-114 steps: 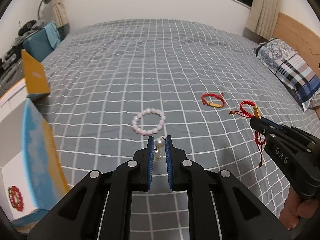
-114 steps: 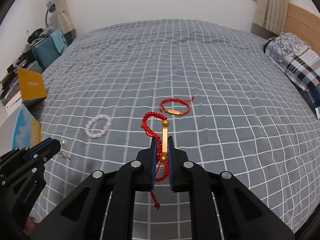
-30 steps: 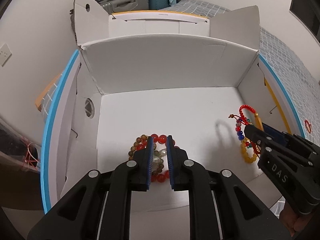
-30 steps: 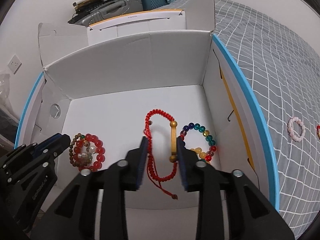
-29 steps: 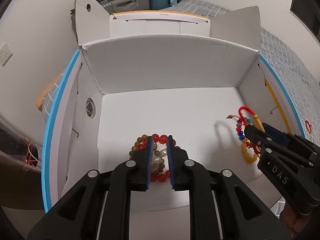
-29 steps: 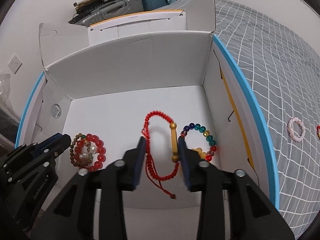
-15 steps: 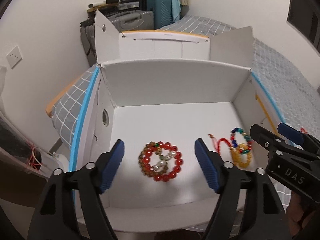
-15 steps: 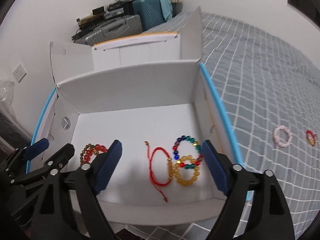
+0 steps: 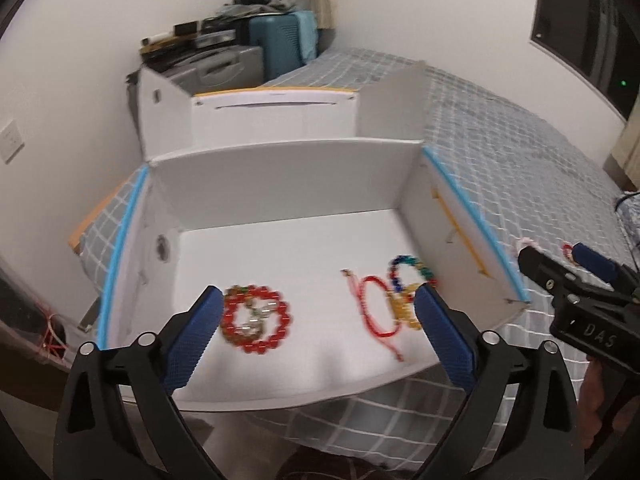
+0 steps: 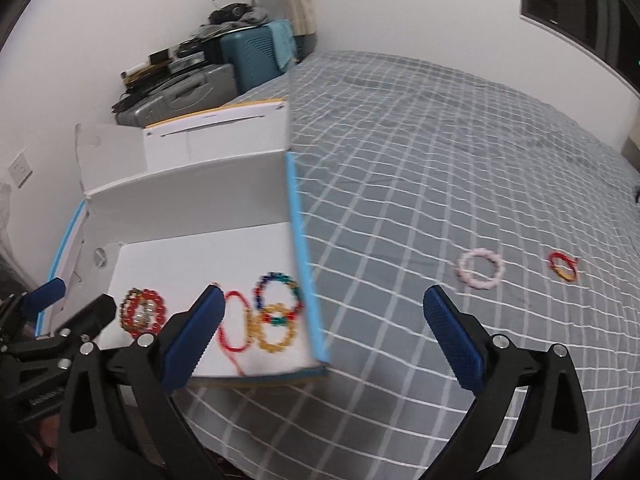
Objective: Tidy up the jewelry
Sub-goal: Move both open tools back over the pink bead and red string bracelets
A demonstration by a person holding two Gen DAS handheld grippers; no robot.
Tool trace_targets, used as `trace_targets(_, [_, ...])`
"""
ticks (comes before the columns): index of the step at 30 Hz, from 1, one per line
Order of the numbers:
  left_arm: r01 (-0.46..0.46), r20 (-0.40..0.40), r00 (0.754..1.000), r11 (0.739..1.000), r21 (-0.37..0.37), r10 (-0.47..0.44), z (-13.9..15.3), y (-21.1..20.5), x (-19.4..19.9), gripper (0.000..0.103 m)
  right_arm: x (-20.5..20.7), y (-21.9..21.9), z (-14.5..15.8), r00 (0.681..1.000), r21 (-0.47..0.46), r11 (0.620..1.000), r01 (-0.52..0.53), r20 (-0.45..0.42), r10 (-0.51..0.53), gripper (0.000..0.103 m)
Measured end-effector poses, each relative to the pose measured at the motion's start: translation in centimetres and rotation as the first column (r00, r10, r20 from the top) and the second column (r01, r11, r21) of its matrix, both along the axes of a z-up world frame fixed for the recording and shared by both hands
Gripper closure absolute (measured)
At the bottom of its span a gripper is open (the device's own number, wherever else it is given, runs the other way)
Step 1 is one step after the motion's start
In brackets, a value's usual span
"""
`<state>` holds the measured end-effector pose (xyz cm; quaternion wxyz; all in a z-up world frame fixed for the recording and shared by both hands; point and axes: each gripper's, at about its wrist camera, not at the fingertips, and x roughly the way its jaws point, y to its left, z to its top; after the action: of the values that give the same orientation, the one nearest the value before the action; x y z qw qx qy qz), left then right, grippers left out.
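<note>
A white box with blue rims sits at the bed's edge. On its floor lie a red bead bracelet ringing pearl earrings, a red cord bracelet and a multicolour bead bracelet. My left gripper hangs above the box's near side, jaws opening wide, nothing between them. My right gripper hovers over the box's right rim, jaws also opening and empty. A pink bead bracelet and a red bracelet with a gold bar lie on the bed.
The bed has a grey checked cover stretching right of the box. Behind the box its flaps stand up. A teal suitcase and grey cases with clutter stand against the wall. A dark window is at upper right.
Both grippers opened from nearly shut to wide, leaving the pearl earrings and red cord bracelet on the box floor. Both pulled back and upward; the right view swung toward the bed.
</note>
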<state>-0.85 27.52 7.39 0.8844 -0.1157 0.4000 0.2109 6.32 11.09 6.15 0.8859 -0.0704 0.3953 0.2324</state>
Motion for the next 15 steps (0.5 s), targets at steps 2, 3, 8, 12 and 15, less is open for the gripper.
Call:
trace_targets(2, [0.016, 0.011, 1.000, 1.000, 0.009, -0.016, 0.3, -1.2, 0.7, 0.006, 0.4, -1.6, -0.2, 1.000, -0.005, 1.000, 0.019, 0.000, -0.019, 0.008])
trace_targets(3, [0.021, 0.012, 1.000, 1.000, 0.016, -0.022, 0.4, -2.0, 1.2, 0.006, 0.6, -2.2, -0.3, 1.000, -0.005, 1.000, 0.024, 0.002, -0.024, 0.008])
trace_targets(8, [0.083, 0.018, 0.996, 0.996, 0.031, -0.083, 0.4, -5.2, 3.7, 0.006, 1.9, -6.7, -0.2, 0.996, -0.008, 0.997, 0.081, 0.028, -0.081, 0.008])
trace_targets(12, [0.124, 0.022, 0.992, 0.992, 0.026, -0.125, 0.2, -7.9, 5.9, 0.006, 3.5, -10.8, -0.3, 0.990, -0.011, 0.990, 0.138, 0.030, -0.137, 0.008])
trace_targets(15, [0.163, 0.025, 0.986, 0.986, 0.023, -0.164, -0.1, -10.2, 7.8, 0.006, 4.8, -13.4, -0.7, 0.985, -0.010, 0.985, 0.169, 0.024, -0.169, 0.008])
